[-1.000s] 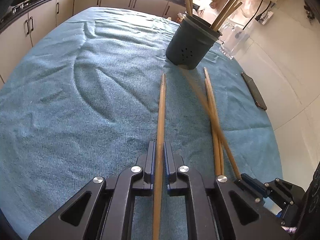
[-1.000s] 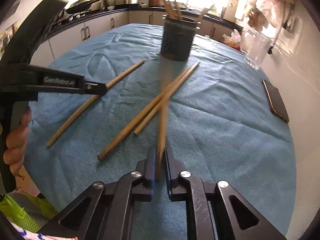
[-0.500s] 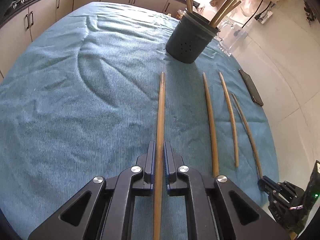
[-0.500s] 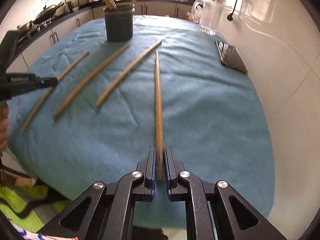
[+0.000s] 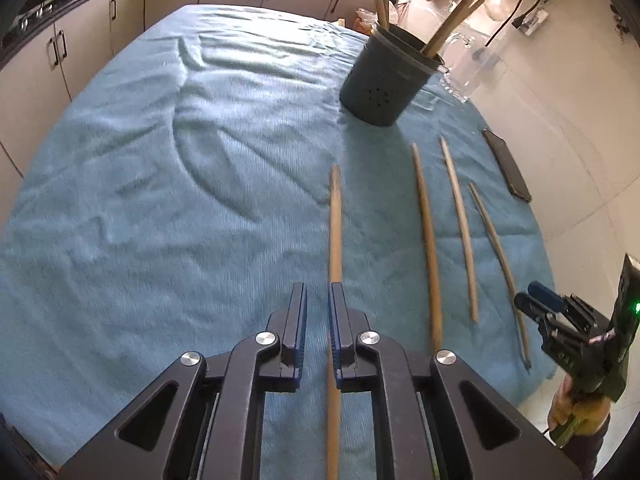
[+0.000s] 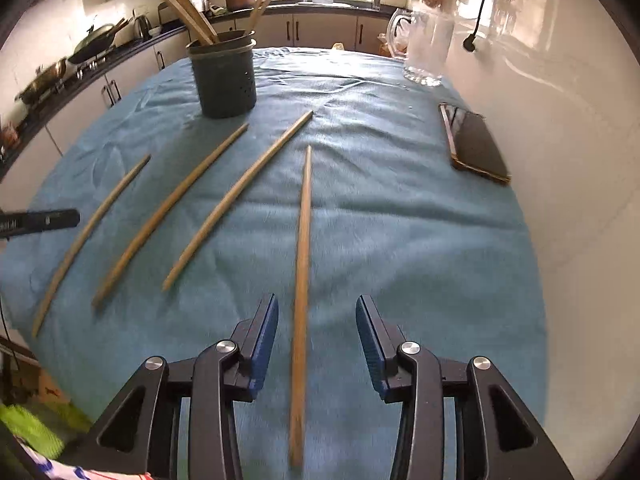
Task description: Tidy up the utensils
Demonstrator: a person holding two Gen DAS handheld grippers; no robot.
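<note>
Left tongs [image 5: 317, 328] slightly parted, right tongs [image 6: 317, 336] wide; neither grips its chopstick [image 6: 302, 264]. Light, stiff, smooth sticks; pinch near thick end.

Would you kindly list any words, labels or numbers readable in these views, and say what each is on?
Nothing can be read.
Left gripper: pale lettering on its side, too small and blurred to read.
Phone, utensil holder, glass jug: no text visible.

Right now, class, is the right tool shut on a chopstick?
No: the right tool is open, its fingers clear of the chopstick lying between them.
</note>
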